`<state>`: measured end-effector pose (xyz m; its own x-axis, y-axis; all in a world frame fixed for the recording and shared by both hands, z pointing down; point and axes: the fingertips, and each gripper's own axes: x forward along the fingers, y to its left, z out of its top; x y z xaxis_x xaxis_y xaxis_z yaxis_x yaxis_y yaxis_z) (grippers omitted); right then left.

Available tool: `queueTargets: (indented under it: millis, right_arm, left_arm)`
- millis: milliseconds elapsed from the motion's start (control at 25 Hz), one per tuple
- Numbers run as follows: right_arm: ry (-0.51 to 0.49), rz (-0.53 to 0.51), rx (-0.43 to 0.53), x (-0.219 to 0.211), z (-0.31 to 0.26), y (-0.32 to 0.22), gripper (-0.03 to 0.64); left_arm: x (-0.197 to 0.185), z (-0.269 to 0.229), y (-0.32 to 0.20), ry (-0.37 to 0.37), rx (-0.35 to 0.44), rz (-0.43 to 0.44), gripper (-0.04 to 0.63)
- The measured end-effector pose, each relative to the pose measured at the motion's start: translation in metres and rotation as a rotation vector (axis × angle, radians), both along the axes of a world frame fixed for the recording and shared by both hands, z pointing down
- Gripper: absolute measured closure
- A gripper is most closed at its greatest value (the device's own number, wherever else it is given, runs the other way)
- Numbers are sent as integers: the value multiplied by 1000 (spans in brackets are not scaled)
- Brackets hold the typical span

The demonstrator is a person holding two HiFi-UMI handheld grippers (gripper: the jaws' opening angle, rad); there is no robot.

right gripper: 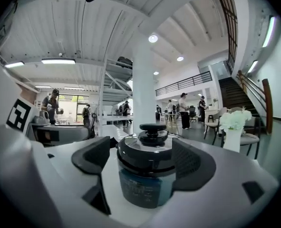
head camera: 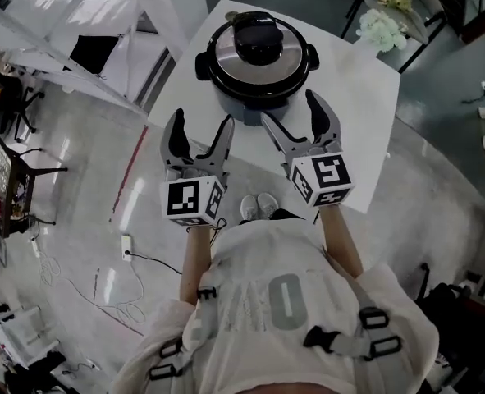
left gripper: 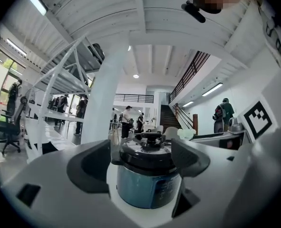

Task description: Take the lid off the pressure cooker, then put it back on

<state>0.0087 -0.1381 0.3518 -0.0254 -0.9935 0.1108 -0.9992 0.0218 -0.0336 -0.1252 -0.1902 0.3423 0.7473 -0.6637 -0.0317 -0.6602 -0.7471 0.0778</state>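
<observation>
one pressure cooker [head camera: 261, 76] stands on the one white table [head camera: 365, 130]. its lid [head camera: 226, 56] sits closed on top, with a single black knob [head camera: 258, 39] in the middle and two black side handles at the cooker's rim. i have two grippers, both on my side of the cooker and apart from it. the left gripper [head camera: 202, 121] has its jaws spread wide with nothing pressed between them; in the left gripper view the cooker shows in the gap between the jaws but touches neither pad. the right gripper [head camera: 291, 109] is just as wide and also holds nothing, and its jaws frame the cooker the same way. the cooker sits close to the table edge on its left, and the left gripper hangs over the table edge nearest me. to the right of the cooker there is a broad bare stretch of table top, the widest room i have. beyond the cooker to the right, off the table, stands one vase of white flowers [head camera: 382, 27].
</observation>
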Motion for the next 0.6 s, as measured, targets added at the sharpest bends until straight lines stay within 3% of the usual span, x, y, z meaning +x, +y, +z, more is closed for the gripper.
queueTargets:
  millis: [120,320,600]
  right_arm:
    - [5,93,-8,27,4,14,214]
    - [1,208,-26,75,12,35,215]
    - [21,181,-23,96,8,22,215]
  left_arm:
    - [9,-2,-2,-1,9,36,215]
    - [14,3,-17,-27,15,22,215]
    - [34,3,-34,-40,18,-8,215]
